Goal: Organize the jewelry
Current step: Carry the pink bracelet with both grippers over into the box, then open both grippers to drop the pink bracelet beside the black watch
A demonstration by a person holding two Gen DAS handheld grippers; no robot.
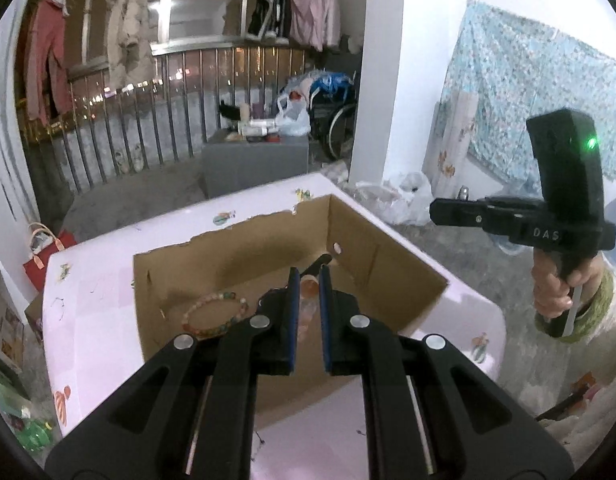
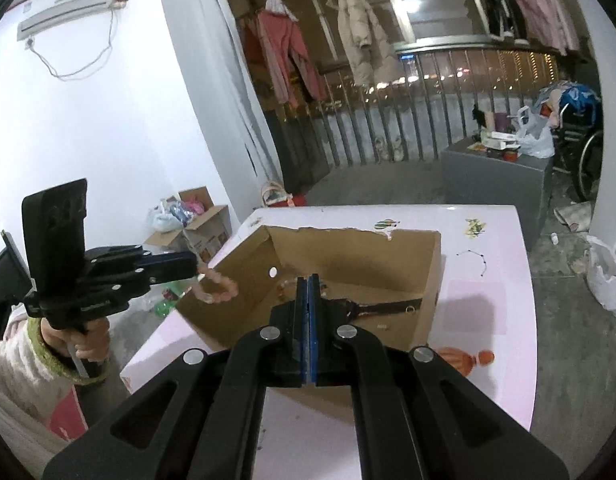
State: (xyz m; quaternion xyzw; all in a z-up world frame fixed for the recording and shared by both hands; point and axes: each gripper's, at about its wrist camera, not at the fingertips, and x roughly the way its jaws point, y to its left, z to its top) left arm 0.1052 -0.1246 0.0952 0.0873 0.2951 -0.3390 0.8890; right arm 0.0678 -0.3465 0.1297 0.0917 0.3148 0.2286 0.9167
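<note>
Left wrist view carries the only readable writing: white letters "DAS" on the body of the right gripper (image 1: 436,210), which a hand (image 1: 556,292) in a green-cuffed sleeve holds up to the right of the table (image 1: 92,280). One open cardboard box (image 1: 372,256) sits on that pink table. Inside it lie one bracelet of mixed coloured beads (image 1: 214,314) on the left of the floor and one black strap (image 2: 388,306) with a small gold ring. The left gripper (image 1: 309,280) hangs above the box, its blue-padded jaws nearly together, pinching one pink bead bracelet (image 2: 218,288), which the right wrist view shows dangling in a loop from its tip beside the box's left wall. The right gripper's jaws are pressed flat together with nothing between them. Two or three tiny gold pieces dot the box floor, too small to identify
</note>
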